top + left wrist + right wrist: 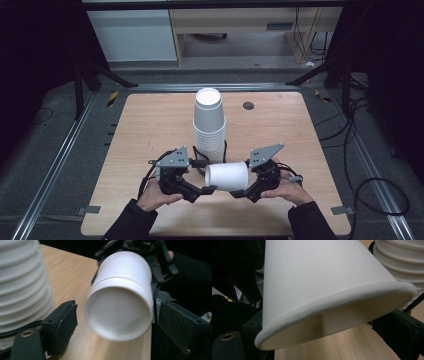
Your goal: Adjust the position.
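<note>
A single white paper cup (227, 176) lies on its side in the air just above the front of the wooden table (150, 125). My right gripper (239, 192) is shut across the cup's rim end, and in the right gripper view the open mouth (317, 277) faces the camera. The cup's base (120, 315) points at my left gripper (207, 189), which stands open: one pad (60, 327) is a gap away from the base, while the other (180, 325) sits close beside it. A tall stack of upturned white cups (210, 125) stands right behind both grippers.
A small dark round grommet (248, 105) sits in the table near its far edge. Metal rails (55, 170) run along both sides of the table, and cables (370, 185) lie on the floor at the right. Bare wood lies left and right of the stack.
</note>
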Motion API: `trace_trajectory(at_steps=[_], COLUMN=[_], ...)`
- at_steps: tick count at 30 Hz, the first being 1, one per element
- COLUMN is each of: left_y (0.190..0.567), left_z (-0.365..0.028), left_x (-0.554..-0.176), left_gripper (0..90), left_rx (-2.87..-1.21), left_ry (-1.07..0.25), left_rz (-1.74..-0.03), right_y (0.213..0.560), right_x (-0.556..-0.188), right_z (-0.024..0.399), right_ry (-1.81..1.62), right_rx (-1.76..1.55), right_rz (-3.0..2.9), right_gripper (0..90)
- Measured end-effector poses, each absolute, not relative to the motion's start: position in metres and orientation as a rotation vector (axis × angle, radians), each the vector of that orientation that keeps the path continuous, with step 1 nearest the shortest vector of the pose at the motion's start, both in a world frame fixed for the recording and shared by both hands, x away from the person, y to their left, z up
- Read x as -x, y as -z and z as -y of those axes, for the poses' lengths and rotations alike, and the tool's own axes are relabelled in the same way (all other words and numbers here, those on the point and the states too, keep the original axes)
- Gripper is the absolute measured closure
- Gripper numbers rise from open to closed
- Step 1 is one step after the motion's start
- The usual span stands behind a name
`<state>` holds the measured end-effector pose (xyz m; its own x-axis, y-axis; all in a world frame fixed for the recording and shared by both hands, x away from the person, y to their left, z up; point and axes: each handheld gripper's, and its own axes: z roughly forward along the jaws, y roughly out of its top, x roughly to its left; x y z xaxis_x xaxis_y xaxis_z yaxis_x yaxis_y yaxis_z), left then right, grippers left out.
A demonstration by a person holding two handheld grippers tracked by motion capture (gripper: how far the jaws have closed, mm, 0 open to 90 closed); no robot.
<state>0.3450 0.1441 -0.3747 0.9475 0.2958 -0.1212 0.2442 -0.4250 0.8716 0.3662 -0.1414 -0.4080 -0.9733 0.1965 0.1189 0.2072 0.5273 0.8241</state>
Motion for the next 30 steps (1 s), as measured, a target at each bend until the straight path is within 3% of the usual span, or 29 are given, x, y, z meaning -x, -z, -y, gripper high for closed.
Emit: trace_trajectory(at_steps=[19,30], left_y=[0.392,0.403], left_z=[-0.137,-0.127], left_x=[-0.353,-0.355], left_gripper=[13.1,17.1], left_rx=[-2.185,-2.251], left_ry=[-0.029,0.026], left_rz=[-0.39,-0.374], right_y=[0.403,0.406], right_x=[-0.37,-0.369], right_z=[0.11,0.098], right_ry=[1.187,1.127], right_rx=[0.226,0.171], right_rz=[2.976,3.009], right_gripper=[9.9,10.0])
